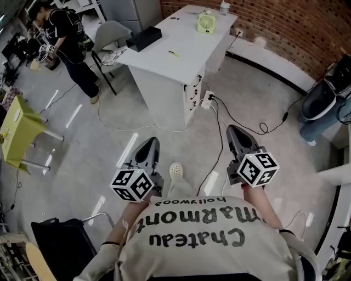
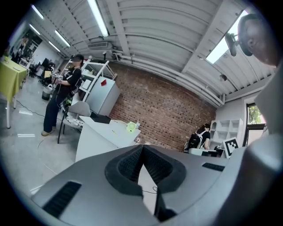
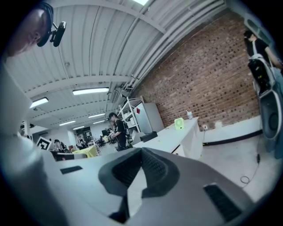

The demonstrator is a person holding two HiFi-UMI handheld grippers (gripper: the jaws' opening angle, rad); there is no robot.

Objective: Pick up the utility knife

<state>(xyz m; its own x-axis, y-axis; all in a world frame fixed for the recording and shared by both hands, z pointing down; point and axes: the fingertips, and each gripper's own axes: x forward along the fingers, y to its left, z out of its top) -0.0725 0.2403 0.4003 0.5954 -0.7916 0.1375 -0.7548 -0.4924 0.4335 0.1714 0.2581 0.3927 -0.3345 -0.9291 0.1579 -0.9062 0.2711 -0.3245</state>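
Observation:
A thin yellow item (image 1: pixel 173 54), which may be the utility knife, lies near the front edge of the white table (image 1: pixel 181 33) across the floor; it is too small to tell for sure. It also shows as a small streak (image 2: pixel 116 132) in the left gripper view. My left gripper (image 1: pixel 151 141) and right gripper (image 1: pixel 235 129) hover over the floor, well short of the table, both pointing toward it. In the left gripper view the left gripper (image 2: pixel 142 146) is shut with nothing in it. The right gripper (image 3: pixel 141 150) is likewise shut and holds nothing.
On the table sit a black box (image 1: pixel 144 38), a green mini fan (image 1: pixel 206 23) and a white cup (image 1: pixel 224 7). A grey chair (image 1: pixel 109 38) stands left of it, and a person (image 1: pixel 66 33) beyond. Cables (image 1: pixel 219 118) cross the floor. A yellow table (image 1: pixel 16 129) is at left.

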